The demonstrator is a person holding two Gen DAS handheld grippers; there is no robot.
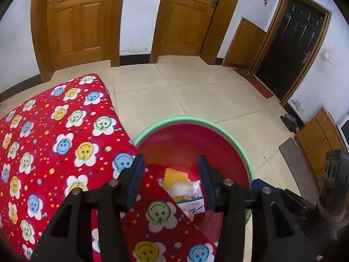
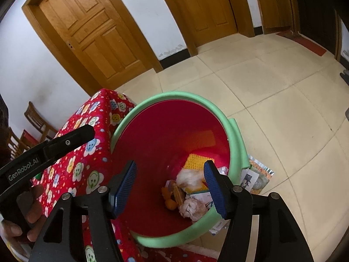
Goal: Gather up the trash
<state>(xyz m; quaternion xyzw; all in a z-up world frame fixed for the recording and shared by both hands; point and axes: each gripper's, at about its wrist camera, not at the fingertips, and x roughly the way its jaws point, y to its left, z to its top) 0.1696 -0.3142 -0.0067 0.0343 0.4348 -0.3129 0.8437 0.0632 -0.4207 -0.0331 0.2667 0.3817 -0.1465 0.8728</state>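
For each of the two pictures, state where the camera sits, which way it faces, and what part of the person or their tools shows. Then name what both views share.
Left wrist: on the left claw, facing down over the flowered red cloth into the red bin; the right claw shows at its right edge.
Right wrist: on the right claw, facing down into the bin onto the trash; the left claw and a hand show.
Shared: bin, cloth, wooden doors.

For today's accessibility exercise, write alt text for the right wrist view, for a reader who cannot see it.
An open two-finger right gripper hangs empty over a red plastic bin with a green foam rim. In the bin lie crumpled tissues, a yellow studded plate and orange scraps. A red smiley-flower cloth lies left of the bin.
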